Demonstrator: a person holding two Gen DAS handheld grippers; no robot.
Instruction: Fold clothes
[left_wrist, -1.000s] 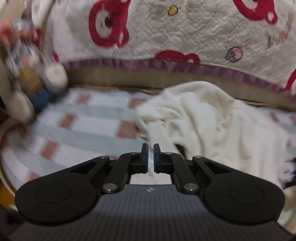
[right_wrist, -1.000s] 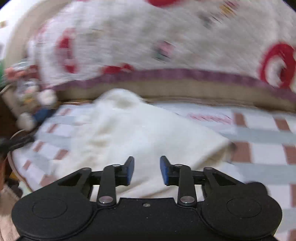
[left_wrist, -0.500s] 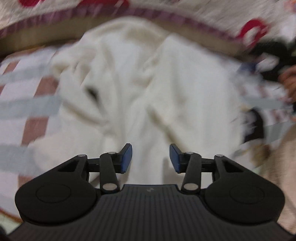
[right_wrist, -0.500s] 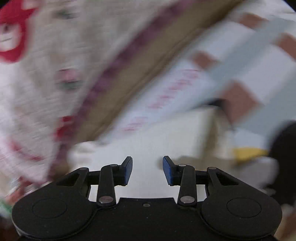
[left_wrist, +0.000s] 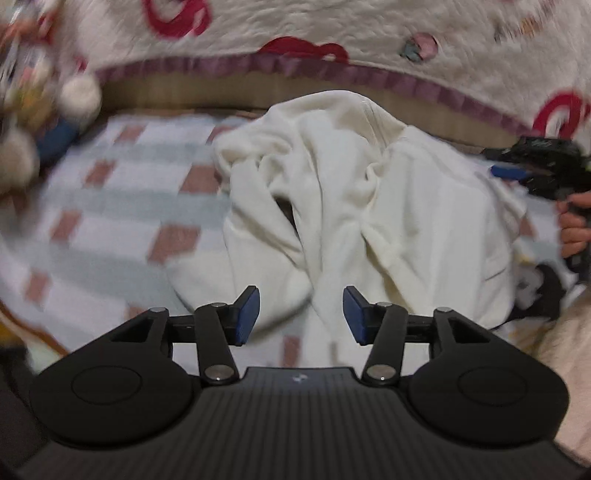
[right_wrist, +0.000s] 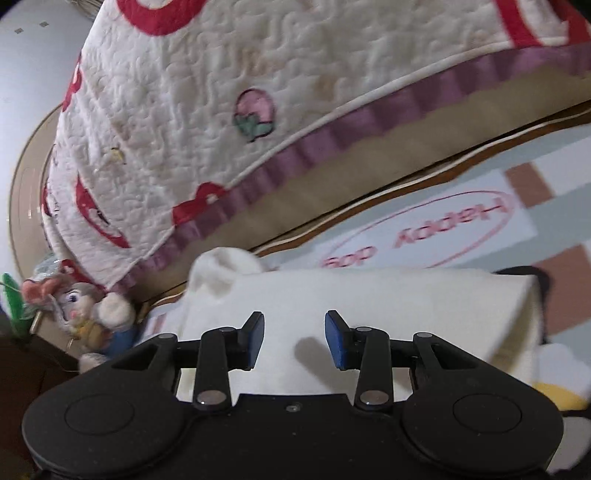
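Cream garment (left_wrist: 354, 206) lies crumpled on the checked blanket (left_wrist: 122, 206), just below the quilt (left_wrist: 332, 33) with the purple trim; your left gripper (left_wrist: 301, 314) hovers at its near edge, jaws spread and empty. Your right gripper (right_wrist: 294, 339) sits over a flatter part of the same cloth (right_wrist: 369, 302), jaws likewise released. Only the left view shows your hand (left_wrist: 574, 229) on the right tool; only the right view resolves the plush toy (right_wrist: 85, 314) sharply.

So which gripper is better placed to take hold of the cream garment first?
Probably the left gripper: it is open, with a loose fold of the cream garment lying just ahead between its fingers. The right gripper, also open, faces only flat cloth.
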